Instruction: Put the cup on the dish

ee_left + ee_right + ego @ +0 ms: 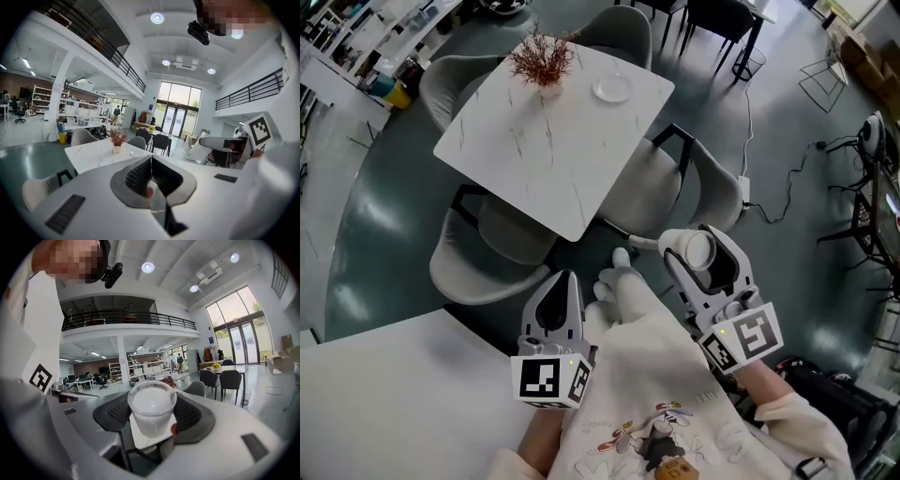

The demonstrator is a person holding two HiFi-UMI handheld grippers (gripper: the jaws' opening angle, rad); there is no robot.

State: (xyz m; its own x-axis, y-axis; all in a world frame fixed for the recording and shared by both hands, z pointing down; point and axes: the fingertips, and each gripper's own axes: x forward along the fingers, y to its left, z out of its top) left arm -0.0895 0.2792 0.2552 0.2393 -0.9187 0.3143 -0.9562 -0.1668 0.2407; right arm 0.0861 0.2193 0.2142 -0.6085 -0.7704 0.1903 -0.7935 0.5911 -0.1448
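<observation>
Right gripper view: cup clamped in right gripper, airborne. Left gripper pinched together, empty. Dish well apart on far table; long carry, I judge, risks cup slipping or tilting.

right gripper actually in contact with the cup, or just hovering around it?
Touching. The right gripper view shows the cup clamped between the right gripper's fingers, which press on both its sides.

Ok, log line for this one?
right gripper: shut on cup | left gripper: shut, empty | dish: bare, on table | cup not yet placed
</observation>
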